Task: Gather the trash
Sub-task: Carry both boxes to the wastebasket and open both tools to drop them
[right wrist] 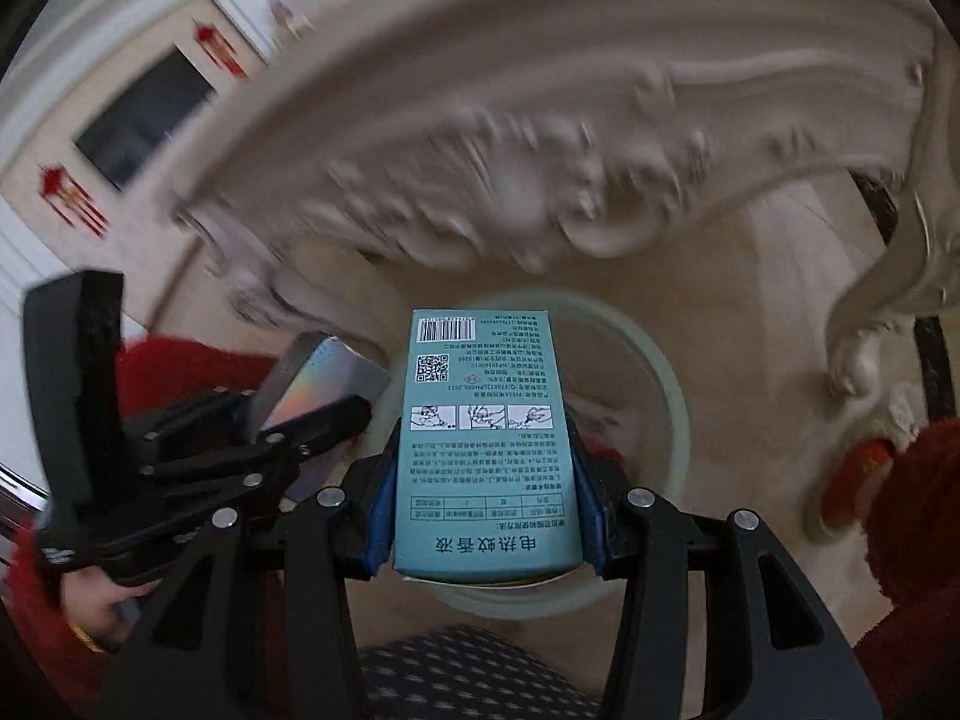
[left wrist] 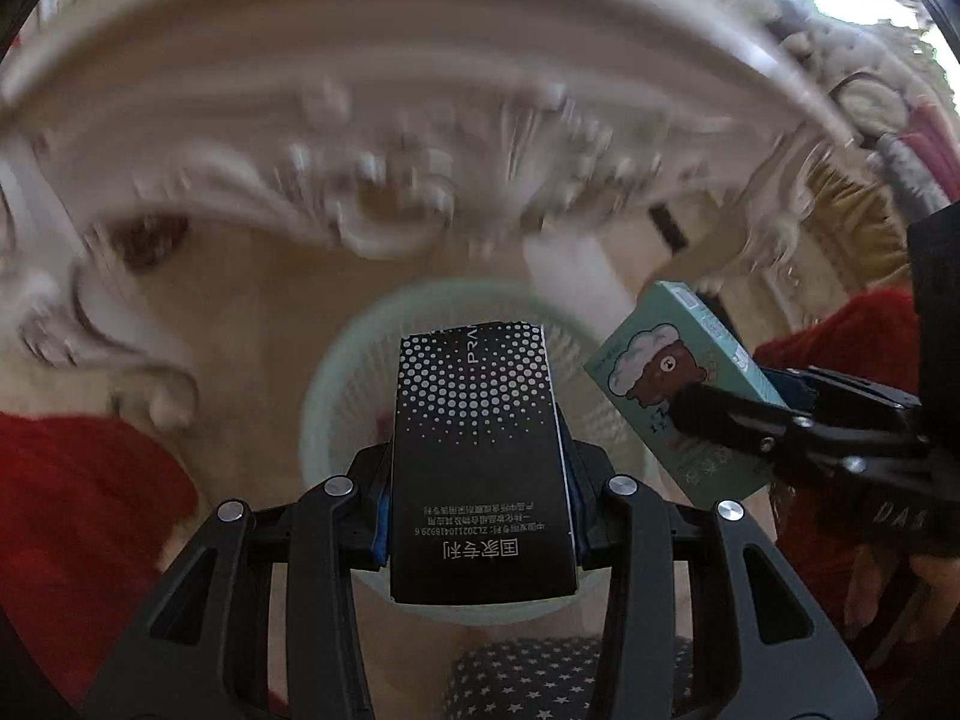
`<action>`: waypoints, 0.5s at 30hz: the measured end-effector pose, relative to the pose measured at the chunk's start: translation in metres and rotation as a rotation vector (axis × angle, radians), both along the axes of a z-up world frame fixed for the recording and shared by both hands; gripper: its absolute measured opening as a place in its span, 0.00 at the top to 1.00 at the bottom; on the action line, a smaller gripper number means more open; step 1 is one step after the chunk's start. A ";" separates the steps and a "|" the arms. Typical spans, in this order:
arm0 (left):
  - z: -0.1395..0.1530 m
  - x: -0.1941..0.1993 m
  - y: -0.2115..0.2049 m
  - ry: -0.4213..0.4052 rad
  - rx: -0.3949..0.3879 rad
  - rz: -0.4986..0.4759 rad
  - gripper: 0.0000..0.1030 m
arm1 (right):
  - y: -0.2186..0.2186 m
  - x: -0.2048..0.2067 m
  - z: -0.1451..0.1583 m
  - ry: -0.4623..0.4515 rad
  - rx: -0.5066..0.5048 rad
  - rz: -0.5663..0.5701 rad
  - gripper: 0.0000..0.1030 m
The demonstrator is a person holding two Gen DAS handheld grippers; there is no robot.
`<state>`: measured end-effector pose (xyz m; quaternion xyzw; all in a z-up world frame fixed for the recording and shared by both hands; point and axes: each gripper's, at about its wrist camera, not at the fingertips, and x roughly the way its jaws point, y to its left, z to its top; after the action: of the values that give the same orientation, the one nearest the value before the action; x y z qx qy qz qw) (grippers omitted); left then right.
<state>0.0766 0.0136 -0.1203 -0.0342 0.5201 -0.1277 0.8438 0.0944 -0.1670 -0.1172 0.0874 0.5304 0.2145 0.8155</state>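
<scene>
We hold a piece of trash in each hand, and both are above the bin, a pale green basket standing on the floor in front of a carved white furniture piece. Our left tongs are clamped on the black box, its dotted face turned up, with the bin's mouth directly beyond it. Our right tongs are clamped on the teal box, printed side up, also over the bin's opening. The two boxes sit just beside each other, not touching as far as we can tell. Something reddish seems to lie inside the bin already, though it is too blurred to name. So we judge the picking up finished for these two items and the carry nearly done; what remains is opening each pair of tongs so the boxes fall in. Whether more trash waits elsewhere, we cannot tell.
</scene>
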 end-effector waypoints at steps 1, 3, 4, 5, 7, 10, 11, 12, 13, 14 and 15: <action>-0.006 0.001 -0.001 0.016 0.006 0.002 0.60 | 0.000 -0.004 -0.006 0.013 -0.006 -0.005 0.56; -0.017 0.003 -0.005 0.038 0.028 -0.003 0.60 | -0.001 -0.006 -0.013 0.026 -0.019 -0.016 0.55; -0.020 0.004 -0.004 0.040 0.037 -0.004 0.60 | 0.000 -0.005 -0.014 0.024 -0.027 -0.019 0.55; -0.022 0.004 -0.005 0.039 0.044 -0.005 0.60 | 0.001 -0.003 -0.015 0.021 -0.035 -0.019 0.55; -0.024 0.002 -0.004 0.039 0.051 -0.005 0.60 | 0.002 -0.004 -0.017 0.020 -0.048 -0.015 0.55; -0.029 0.004 -0.004 0.057 0.048 0.001 0.50 | 0.005 -0.002 -0.027 0.034 -0.058 -0.010 0.49; -0.028 0.006 -0.003 0.065 0.049 0.001 0.43 | 0.006 -0.001 -0.029 0.042 -0.062 -0.009 0.44; -0.030 0.006 -0.003 0.071 0.072 0.013 0.39 | 0.002 -0.007 -0.030 0.041 -0.073 -0.015 0.35; -0.032 0.008 -0.004 0.074 0.084 0.020 0.37 | -0.001 -0.010 -0.029 0.038 -0.090 -0.025 0.28; -0.033 0.009 -0.003 0.085 0.090 0.027 0.37 | -0.001 -0.011 -0.029 0.035 -0.098 -0.031 0.26; -0.035 0.010 -0.002 0.095 0.093 0.032 0.37 | -0.002 -0.011 -0.029 0.037 -0.108 -0.038 0.25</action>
<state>0.0862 0.0112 -0.1549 -0.0091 0.5642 -0.0881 0.8209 0.0832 -0.1690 -0.1461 0.0574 0.5543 0.1685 0.8131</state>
